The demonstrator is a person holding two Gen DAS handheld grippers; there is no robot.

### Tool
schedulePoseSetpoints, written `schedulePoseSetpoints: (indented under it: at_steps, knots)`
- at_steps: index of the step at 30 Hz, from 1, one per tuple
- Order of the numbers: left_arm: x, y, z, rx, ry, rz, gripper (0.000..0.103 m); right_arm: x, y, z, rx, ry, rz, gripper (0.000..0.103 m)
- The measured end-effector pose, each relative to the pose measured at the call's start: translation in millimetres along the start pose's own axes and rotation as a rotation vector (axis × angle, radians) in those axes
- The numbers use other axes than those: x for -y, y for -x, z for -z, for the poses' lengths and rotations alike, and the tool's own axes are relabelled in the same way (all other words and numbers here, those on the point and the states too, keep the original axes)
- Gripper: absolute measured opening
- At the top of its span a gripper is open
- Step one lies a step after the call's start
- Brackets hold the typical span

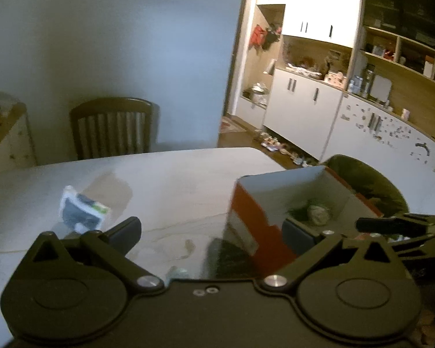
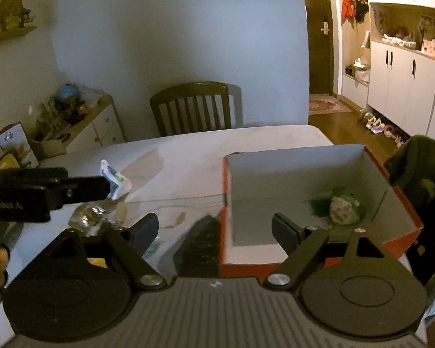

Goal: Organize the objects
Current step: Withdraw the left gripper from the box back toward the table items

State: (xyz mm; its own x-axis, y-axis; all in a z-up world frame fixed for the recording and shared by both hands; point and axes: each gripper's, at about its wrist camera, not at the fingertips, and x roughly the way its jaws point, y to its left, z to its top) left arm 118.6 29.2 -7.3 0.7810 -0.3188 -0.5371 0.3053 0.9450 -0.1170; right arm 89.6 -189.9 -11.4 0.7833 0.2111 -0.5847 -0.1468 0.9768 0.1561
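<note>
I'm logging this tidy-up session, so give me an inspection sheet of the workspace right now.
Surface: pale table, stained.
Job's things: orange box open, green-haired figure head inside; white packet and crinkled wrapper on the table.
Clutter: dark object beside the box.
Grippers: left gripper open, empty; right gripper open, empty.
Cables: nothing seen.
Surroundings: wooden chair, white cabinets, shoes on the floor.
</note>
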Motion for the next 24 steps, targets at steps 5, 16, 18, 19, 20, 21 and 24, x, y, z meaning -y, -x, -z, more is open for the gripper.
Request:
schedulePoseSetpoints:
  at_steps: [5, 16, 18, 19, 20, 21, 24]
  knots:
    - [-30, 13, 18, -0.005, 0.026, -0.03, 0.103, -26, 2, 7, 0.004, -0.021, 0.013, 0.086]
    - [-82, 23, 49, -0.059, 0.106, -0.08, 0.103, -75, 4, 25, 0.038, -0.02, 0.023, 0.086]
    - [-91, 19, 54, -0.09, 0.14, -0.091, 0.103, -81, 1, 26, 0.02, -0.016, 0.017, 0.086]
    - [-97, 18, 55, -0.095, 0.158, -0.089, 0.103, -84, -3, 26, 0.004, -0.011, 0.011, 0.086]
    - [-101, 17, 57, -0.097, 0.168, -0.087, 0.103, -87, -6, 27, -0.008, -0.001, 0.01, 0.086]
    - [-104, 17, 58, -0.099, 0.171, -0.09, 0.103, -92, -8, 28, -0.024, 0.019, 0.01, 0.086]
    - [-113, 11, 62, -0.109, 0.166, -0.114, 0.103, -108, -17, 33, -0.048, 0.108, -0.01, 0.086]
